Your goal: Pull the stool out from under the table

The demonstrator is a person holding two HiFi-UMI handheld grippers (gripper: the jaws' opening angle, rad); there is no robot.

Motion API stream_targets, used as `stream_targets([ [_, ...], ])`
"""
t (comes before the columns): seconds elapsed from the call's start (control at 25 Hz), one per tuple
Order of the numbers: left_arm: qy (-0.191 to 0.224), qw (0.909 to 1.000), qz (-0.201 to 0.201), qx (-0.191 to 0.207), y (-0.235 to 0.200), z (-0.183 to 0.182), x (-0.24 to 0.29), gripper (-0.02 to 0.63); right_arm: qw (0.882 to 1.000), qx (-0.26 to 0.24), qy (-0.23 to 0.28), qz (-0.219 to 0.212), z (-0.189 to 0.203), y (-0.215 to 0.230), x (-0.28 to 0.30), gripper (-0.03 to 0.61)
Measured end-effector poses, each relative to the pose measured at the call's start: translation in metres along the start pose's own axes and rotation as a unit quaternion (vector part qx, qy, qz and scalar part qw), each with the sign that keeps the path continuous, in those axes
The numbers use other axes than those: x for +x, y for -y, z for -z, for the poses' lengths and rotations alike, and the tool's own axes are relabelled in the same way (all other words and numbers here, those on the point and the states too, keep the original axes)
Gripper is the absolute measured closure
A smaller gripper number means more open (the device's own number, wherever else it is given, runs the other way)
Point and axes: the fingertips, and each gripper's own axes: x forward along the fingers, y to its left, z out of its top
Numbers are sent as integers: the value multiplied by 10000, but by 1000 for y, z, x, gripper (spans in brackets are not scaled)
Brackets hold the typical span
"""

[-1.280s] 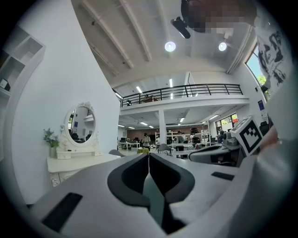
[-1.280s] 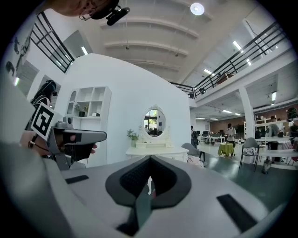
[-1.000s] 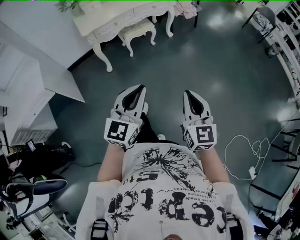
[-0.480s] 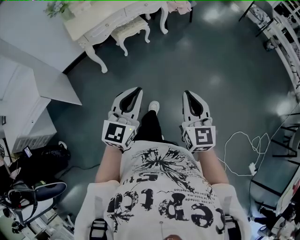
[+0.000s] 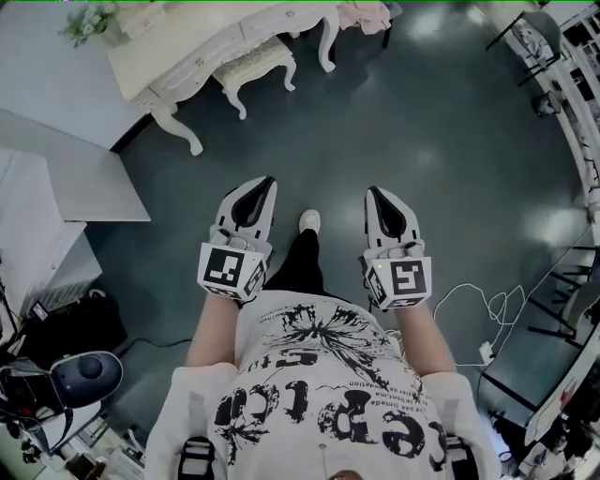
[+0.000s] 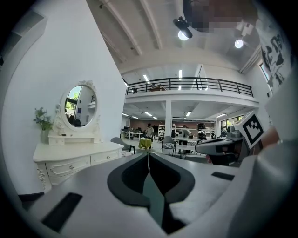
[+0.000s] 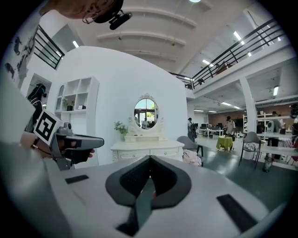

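In the head view the white stool [image 5: 254, 62] stands tucked under the white dressing table [image 5: 178, 52] at the top left, well ahead of both grippers. My left gripper [image 5: 267, 181] and right gripper [image 5: 372, 191] are held side by side at waist height, both shut and holding nothing. The left gripper view shows the left gripper [image 6: 149, 154] with its jaws meeting, and the dressing table [image 6: 74, 158] with its oval mirror [image 6: 79, 106] at the left. In the right gripper view the right gripper [image 7: 149, 158] points at the table [image 7: 146, 149]; the stool is hidden behind the gripper body.
A chair with pink cloth [image 5: 366, 15] stands right of the table. A white cabinet [image 5: 56, 187] and a black bag [image 5: 66, 328] are at the left. A white cable [image 5: 487, 305] lies on the floor at the right, with metal racks [image 5: 572, 84] beyond it.
The table and stool have shifted leftwards in the head view as the person stepped. One foot has come forward between the grippers. Both grippers stay shut.
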Motion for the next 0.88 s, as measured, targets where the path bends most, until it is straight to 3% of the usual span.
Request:
stream_targets([
  [0.2,83,9998,-104,-174,-61,-15,80,592,9997,-126,-184,-131,-23,36,94,562],
  [0.44,244,9994,-225,14,-130,-51,159,592,9985,-238,-283,-404,-46,65,191,561],
  [0.72,216,9965,-797,-114,-180,-57,212,592,9944,-220,-277,-992,-62,88,283,562],
  [0.88,226,9913,-1292,-101,-206,-54,242,592,9863,-366,-365,-1566,-54,99,349,561],
])
